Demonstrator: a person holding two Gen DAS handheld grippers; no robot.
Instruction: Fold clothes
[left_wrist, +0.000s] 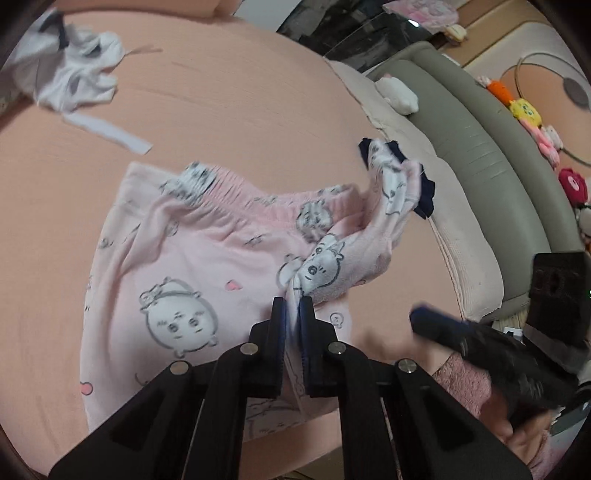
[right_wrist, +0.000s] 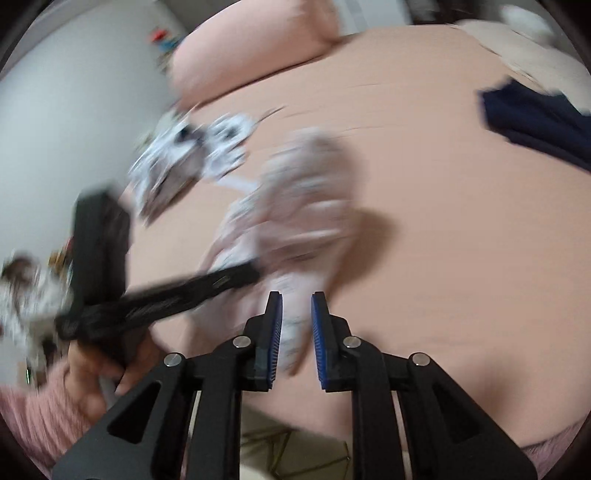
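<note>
Left tongs (left_wrist: 291, 314) are clamped on a pinch of the pink trousers (left_wrist: 207, 266), near the hem end closest to us; the cloth rises in a ridge from the waistband toward the jaws. We judge the grip is taken there so that end can be carried over toward the waistband. Right tongs (right_wrist: 296, 314) stand apart, with a strip of the trousers' cloth showing in the gap; we cannot tell whether the cloth lies between the pads or merely below them, as that view is heavily blurred.

The trousers lie on the bed (left_wrist: 240, 103), waistband away from us, partly flat and partly bunched. Beyond the waistband, well apart to the left, sits a crumpled white garment (left_wrist: 74, 77). Just right of the waistband lies a small bundle of dark and printed cloth (left_wrist: 399, 177), near the bed's edge.

A hand (right_wrist: 96, 373) in a pink sleeve (right_wrist: 33, 417) grips the left tool's handle.

We judge a fold of the trousers is in hand. The risk we note: a single-layer pinch may drag the cloth askew.
</note>
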